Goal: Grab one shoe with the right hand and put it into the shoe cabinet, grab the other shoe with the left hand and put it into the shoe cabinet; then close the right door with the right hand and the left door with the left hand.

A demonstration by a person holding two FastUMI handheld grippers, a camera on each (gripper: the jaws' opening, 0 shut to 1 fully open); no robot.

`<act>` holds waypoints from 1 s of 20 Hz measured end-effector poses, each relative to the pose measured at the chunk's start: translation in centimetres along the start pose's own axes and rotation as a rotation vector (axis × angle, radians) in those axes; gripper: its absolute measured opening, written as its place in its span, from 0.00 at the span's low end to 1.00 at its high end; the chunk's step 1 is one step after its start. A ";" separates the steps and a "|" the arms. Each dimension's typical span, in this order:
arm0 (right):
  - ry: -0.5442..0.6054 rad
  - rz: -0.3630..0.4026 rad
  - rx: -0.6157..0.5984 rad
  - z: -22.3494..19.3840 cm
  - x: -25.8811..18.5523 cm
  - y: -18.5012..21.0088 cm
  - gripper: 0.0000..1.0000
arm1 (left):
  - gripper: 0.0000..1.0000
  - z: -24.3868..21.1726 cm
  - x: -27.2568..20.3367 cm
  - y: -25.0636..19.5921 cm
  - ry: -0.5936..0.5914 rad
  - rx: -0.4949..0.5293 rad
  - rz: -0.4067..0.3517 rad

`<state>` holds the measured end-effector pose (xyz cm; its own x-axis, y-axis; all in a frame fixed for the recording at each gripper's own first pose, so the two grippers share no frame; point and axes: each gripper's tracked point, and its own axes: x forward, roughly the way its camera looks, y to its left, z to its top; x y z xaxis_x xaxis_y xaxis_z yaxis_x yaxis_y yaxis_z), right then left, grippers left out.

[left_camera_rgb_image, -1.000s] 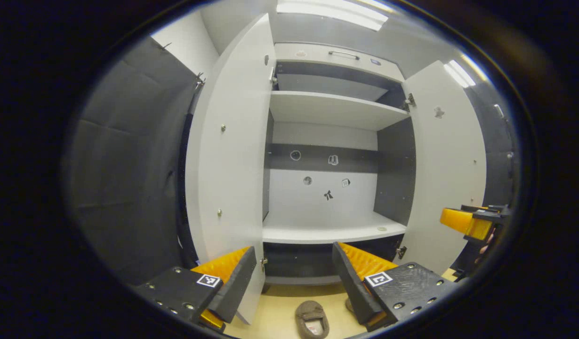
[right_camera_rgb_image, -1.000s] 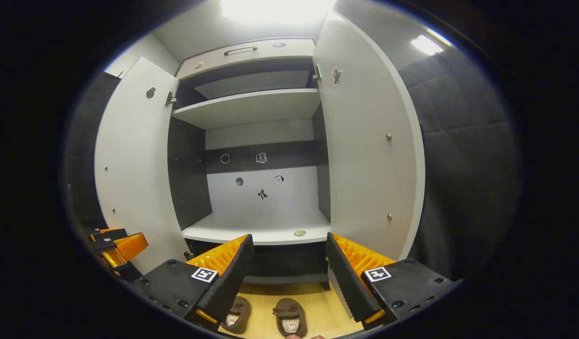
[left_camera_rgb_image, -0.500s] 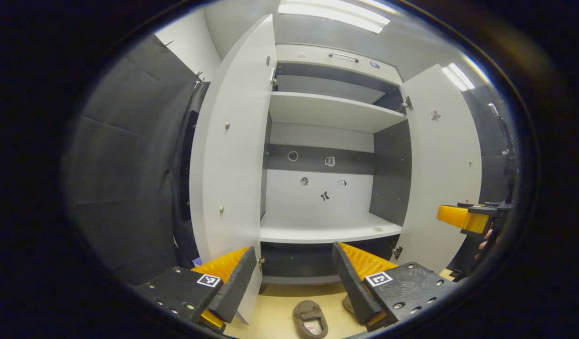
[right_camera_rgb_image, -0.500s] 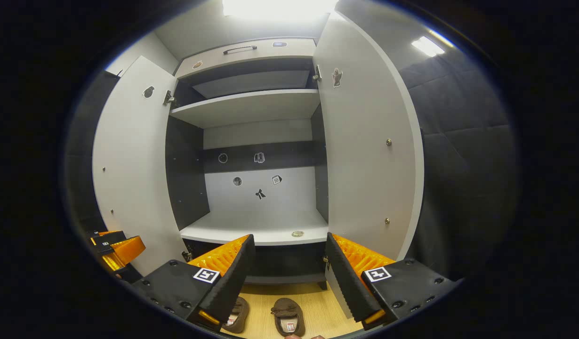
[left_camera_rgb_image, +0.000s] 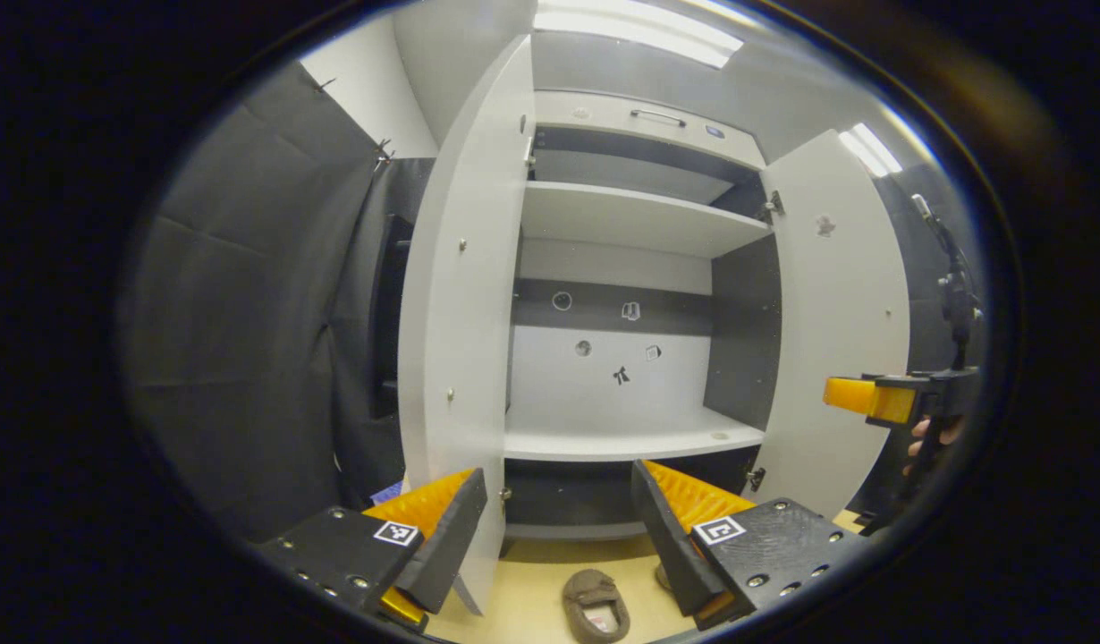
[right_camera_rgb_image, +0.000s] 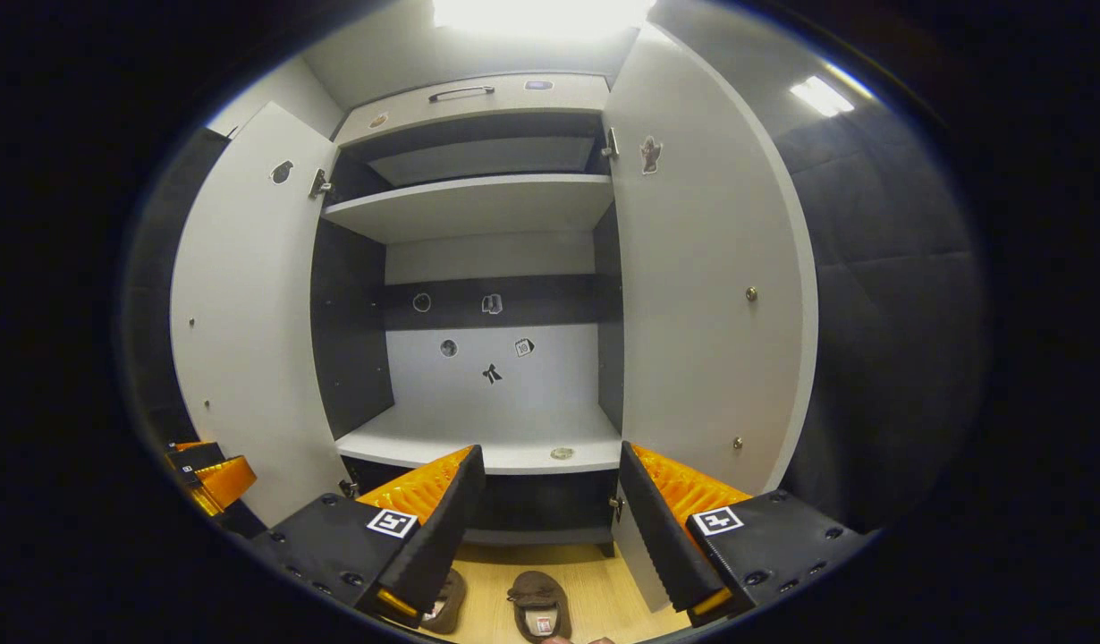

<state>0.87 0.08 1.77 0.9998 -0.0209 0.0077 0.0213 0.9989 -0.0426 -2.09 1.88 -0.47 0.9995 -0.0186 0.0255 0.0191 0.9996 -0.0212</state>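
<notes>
— Right gripper view: my right gripper [right_camera_rgb_image: 550, 528] is released, and both shoes [right_camera_rgb_image: 538, 605] lie on the floor by the cabinet's [right_camera_rgb_image: 478, 206] front edge.

— Left gripper [left_camera_rgb_image: 557, 528] released too. I'd lower the right one straight over a shoe and pinch its upper.

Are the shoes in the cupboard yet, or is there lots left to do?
Nothing is done yet. Both shoes lie on the floor before the cabinet, whose shelves are bare. Left gripper and right gripper are open and hold nothing. Left: put each shoe in, then shut the right door and left door.
</notes>
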 end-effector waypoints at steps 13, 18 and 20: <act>0.248 0.134 0.051 -9.0 3.2 4.5 0.92 | 0.94 -2.1 -1.5 0.4 0.081 0.033 0.023; 0.445 0.181 0.066 -16.0 3.5 4.8 0.96 | 0.95 -2.9 -2.8 -0.4 0.102 0.013 0.059; 0.501 0.186 0.046 -18.5 3.8 4.4 0.96 | 0.95 -3.3 -3.2 -0.7 0.108 0.000 0.070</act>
<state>4.86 3.62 -16.86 0.8676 0.1500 -0.4742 -0.1455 0.9883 0.0464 -5.18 1.19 -3.88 0.9953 0.0489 -0.0841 -0.0507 0.9985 -0.0189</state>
